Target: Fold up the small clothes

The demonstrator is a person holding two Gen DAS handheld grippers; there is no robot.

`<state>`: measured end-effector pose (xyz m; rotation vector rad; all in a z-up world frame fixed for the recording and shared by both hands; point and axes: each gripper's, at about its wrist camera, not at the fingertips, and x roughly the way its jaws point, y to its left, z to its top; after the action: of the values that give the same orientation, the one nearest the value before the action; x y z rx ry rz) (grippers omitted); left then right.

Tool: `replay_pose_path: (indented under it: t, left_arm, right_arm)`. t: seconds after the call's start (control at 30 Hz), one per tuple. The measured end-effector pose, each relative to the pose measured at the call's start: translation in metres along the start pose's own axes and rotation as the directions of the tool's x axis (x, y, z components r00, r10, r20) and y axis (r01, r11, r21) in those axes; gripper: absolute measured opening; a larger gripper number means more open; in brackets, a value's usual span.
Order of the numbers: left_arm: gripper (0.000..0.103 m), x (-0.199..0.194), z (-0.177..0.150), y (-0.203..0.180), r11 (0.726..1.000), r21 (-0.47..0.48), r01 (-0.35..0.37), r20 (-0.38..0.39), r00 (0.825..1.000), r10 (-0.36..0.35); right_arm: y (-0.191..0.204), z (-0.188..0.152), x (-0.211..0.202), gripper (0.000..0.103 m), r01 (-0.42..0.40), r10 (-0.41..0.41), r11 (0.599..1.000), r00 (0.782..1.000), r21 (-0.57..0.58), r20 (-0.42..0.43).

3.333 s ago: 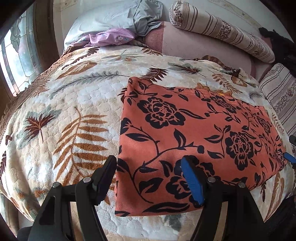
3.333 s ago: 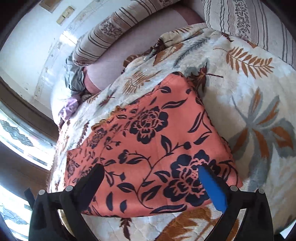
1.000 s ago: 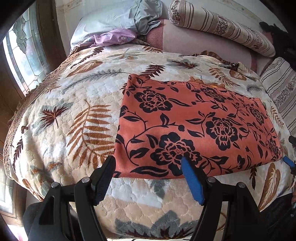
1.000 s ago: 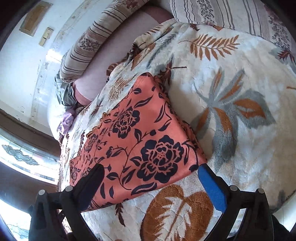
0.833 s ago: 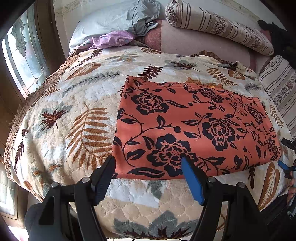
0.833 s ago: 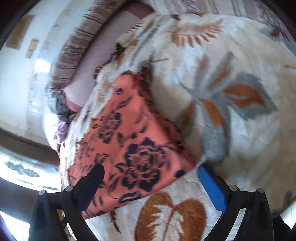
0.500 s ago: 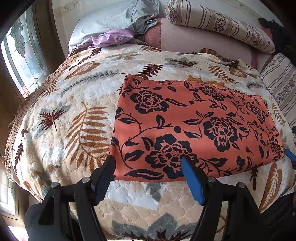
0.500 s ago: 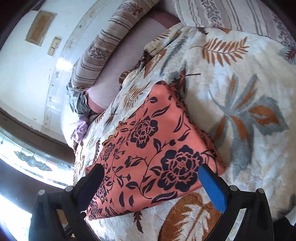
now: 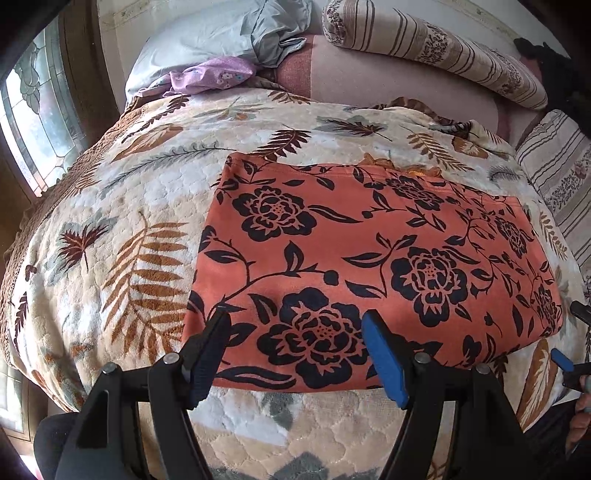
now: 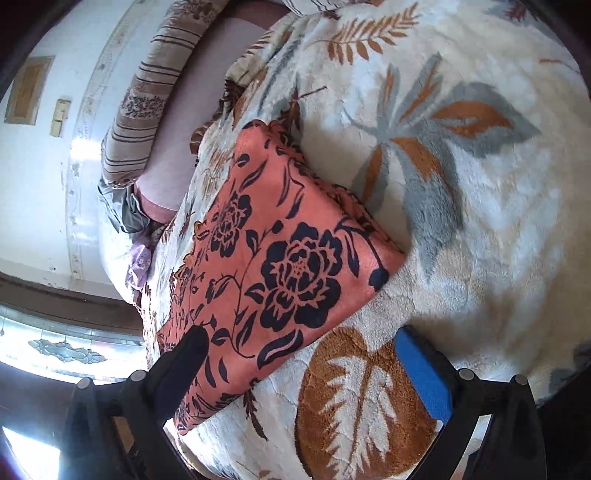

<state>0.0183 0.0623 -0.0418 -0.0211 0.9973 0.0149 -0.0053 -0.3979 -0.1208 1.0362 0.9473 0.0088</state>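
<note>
Jaws of both the left gripper point(image 9: 295, 349) and right gripper point(image 10: 306, 363) stayed open and empty, having dropped toward the orange floral garment's point(image 9: 369, 266) lower edge, apparently readying the next fold.

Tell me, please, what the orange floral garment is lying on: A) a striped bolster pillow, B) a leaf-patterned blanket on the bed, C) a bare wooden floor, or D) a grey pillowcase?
B: the orange floral garment lies flat on the leaf-patterned blanket, while the striped bolster pillow and grey pillowcase sit apart at the head of the bed.
</note>
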Motion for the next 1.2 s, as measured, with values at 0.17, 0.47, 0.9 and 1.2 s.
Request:
replay_pose_path:
  t: [0.17, 0.47, 0.9, 1.2]
  left_arm:
    - [0.074, 0.001, 0.003, -0.007, 1.0, -0.005, 0.011, -0.001, 1.0, -0.011]
    - [0.074, 0.004, 0.007, -0.007, 1.0, -0.005, 0.019, -0.006, 1.0, -0.019]
    - [0.074, 0.021, 0.017, -0.015, 0.999, 0.004, 0.037, -0.015, 0.999, -0.037]
    - [0.074, 0.016, 0.023, -0.03, 0.998, 0.046, 0.033, 0.004, 0.999, -0.033]
  right_arm:
    - [0.011, 0.01, 0.005, 0.102, -0.037, 0.037, 0.999, 0.999, 0.015, 0.013]
    - [0.017, 0.019, 0.017, 0.083, 0.016, -0.018, 0.999, 0.999, 0.04, 0.05]
    - [-0.003, 0.027, 0.03, 0.065, -0.065, 0.062, 0.993, 0.998, 0.103, 0.025]
    - [0.026, 0.018, 0.006, 0.01, 0.055, -0.051, 0.998, 0.994, -0.04, 0.098]
